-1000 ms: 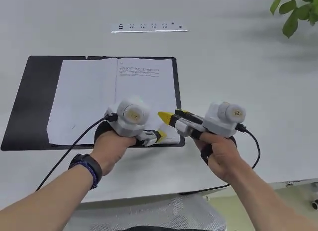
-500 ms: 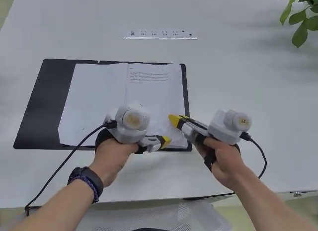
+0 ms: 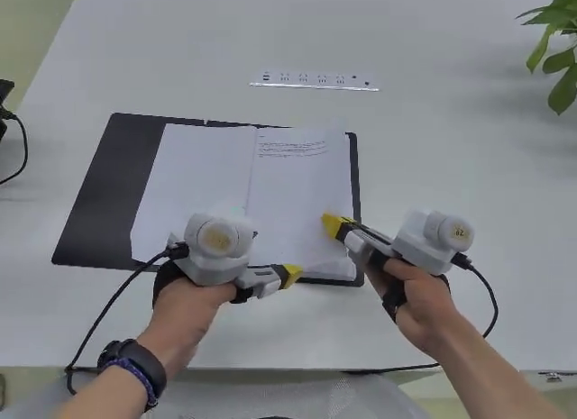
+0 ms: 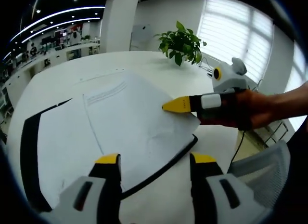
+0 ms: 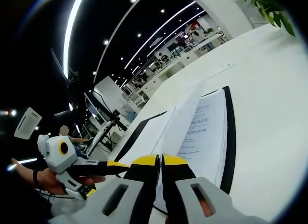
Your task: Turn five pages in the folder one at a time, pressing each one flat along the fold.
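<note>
Leftward shift noted: left gripper [image 3: 288, 276] has backed off the right page [image 3: 302, 194] to the near edge of the folder [image 3: 99, 194], lower centre, jaws apart. At that page's lower right corner the right gripper [image 3: 334, 224] sits closed; I cannot confirm a pinch. Folder lies open, centre left.

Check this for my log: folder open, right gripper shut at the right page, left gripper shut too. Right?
No: the left gripper is open, jaws apart in the left gripper view. The folder is open and the right gripper is shut at the right page.
</note>
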Motion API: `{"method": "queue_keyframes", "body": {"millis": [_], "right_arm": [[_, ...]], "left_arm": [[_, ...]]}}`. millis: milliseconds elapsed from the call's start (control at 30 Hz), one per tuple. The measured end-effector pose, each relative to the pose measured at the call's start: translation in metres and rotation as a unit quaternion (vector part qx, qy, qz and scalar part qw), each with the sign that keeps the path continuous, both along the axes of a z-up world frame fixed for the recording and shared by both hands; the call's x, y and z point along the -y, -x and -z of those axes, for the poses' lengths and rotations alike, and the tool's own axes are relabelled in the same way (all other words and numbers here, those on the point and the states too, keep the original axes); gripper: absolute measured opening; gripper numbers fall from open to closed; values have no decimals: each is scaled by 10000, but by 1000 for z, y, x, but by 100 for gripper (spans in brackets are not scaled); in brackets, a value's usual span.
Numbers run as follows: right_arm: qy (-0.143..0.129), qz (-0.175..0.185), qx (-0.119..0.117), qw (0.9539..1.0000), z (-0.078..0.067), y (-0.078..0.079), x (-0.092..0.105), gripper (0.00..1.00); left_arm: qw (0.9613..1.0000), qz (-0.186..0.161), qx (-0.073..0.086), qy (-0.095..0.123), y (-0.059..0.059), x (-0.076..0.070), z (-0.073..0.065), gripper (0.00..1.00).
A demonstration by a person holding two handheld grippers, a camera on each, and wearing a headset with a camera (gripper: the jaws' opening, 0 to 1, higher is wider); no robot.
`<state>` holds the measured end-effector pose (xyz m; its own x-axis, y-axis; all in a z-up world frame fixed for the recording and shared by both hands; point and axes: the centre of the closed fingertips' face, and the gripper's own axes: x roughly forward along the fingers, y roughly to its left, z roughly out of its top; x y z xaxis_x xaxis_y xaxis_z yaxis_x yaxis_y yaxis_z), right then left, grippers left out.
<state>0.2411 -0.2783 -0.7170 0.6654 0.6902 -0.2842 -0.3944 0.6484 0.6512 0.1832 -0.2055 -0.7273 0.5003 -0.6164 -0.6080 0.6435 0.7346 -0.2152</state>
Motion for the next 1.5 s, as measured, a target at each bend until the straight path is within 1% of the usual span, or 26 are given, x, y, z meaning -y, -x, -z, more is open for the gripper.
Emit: {"method": "queue_keyframes", "body": {"millis": [67,100,200,300,400,467,567,633,733,833,933,1067,1133,1200,1267,1367,1433,1467,1500], "right_arm": [[11,-29,11,10000,-1,-1,-4,0],[-11,-52,-22,10000,-1,-1,-7,0],[-11,-134,21,9999,-6,-2,-16,0],[-15,-180,29,9998,-9,-4,-24,0],[-48,-202,50,9998,-12,-6,-32,0],[-35,-237,83,9997,-15,-7,-38,0],[-34,-333,118,9994,-19,-8,-50,0],[4,-393,141,9991,-20,-7,-55,0],[18,-448,171,9988,-21,-8,-63,0],[36,-494,200,9986,-24,-8,-72,0],[80,-568,221,9981,-24,-8,-80,0],[114,-643,249,9976,-27,-9,-90,0],[107,-679,262,9973,-28,-10,-96,0],[87,-725,240,9970,-29,-10,-104,0],[44,-794,245,9965,-30,-10,-112,0],[67,-874,234,9959,-30,-11,-122,0],[43,-904,244,9956,-31,-12,-128,0],[33,-920,239,9955,-31,-13,-133,0],[34,-931,236,9954,-31,-13,-136,0]], "left_arm": [[10000,-87,11,4,1,-8,-1,57],[9999,-162,11,30,1,-13,-2,57],[9992,-366,22,156,0,-24,-8,57],[9989,-444,39,127,0,-35,-8,57],[9980,-612,65,169,0,-47,-11,57],[9975,-674,69,198,-1,-51,-12,57],[9970,-738,123,200,0,-61,-17,57],[9964,-797,158,243,-2,-66,-19,57],[9956,-888,193,239,-3,-78,-22,56],[9940,-1024,244,280,-4,-92,-25,56],[9937,-1057,282,263,-3,-103,-27,57],[9935,-1079,317,182,-2,-118,-28,57],[9935,-1074,349,135,0,-127,-29,57],[9936,-1065,375,97,1,-133,-29,57],[9937,-1042,388,104,3,-138,-30,57],[9949,-923,412,-44,8,-147,-28,58],[9946,-948,408,-46,11,-157,-28,58],[9946,-958,409,-40,11,-158,-28,58],[9942,-988,412,-35,12,-163,-29,58]]}}
